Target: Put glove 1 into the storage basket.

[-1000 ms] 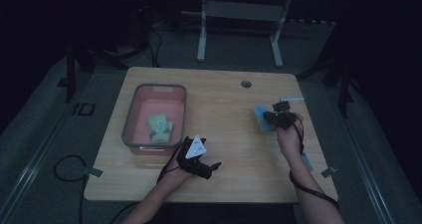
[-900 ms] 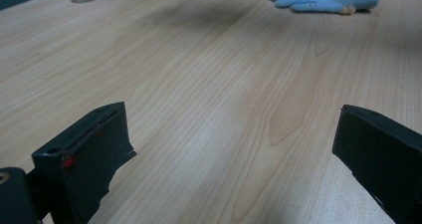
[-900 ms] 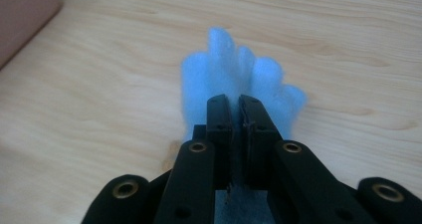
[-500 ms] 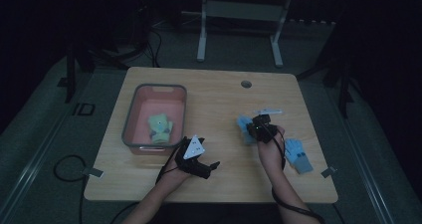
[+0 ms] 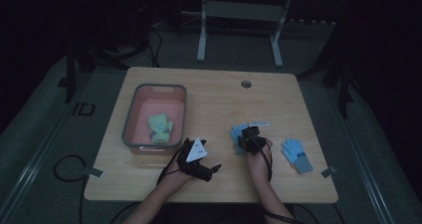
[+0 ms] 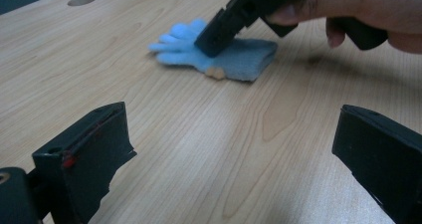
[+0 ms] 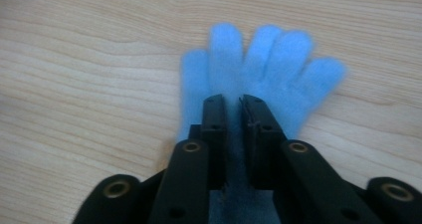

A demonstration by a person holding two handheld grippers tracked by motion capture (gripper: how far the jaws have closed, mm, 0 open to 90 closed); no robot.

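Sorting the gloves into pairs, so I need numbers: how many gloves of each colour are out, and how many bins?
Blue gloves: 2, one under the right hand-held gripper, one lying to its right
Yellow-green gloves: 1, in the bin
Pink bins: 1
Total: 4

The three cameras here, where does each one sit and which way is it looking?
High view: above the person's side, looking forward and down on the table; both forearms enter from the bottom.
Left gripper view: rides the left tongs, looking across the tabletop; its two jaws stand wide apart.
Right gripper view: rides the right tongs, looking down; jaws nearly together.
Shared: all three show the blue glove under the right tongs.
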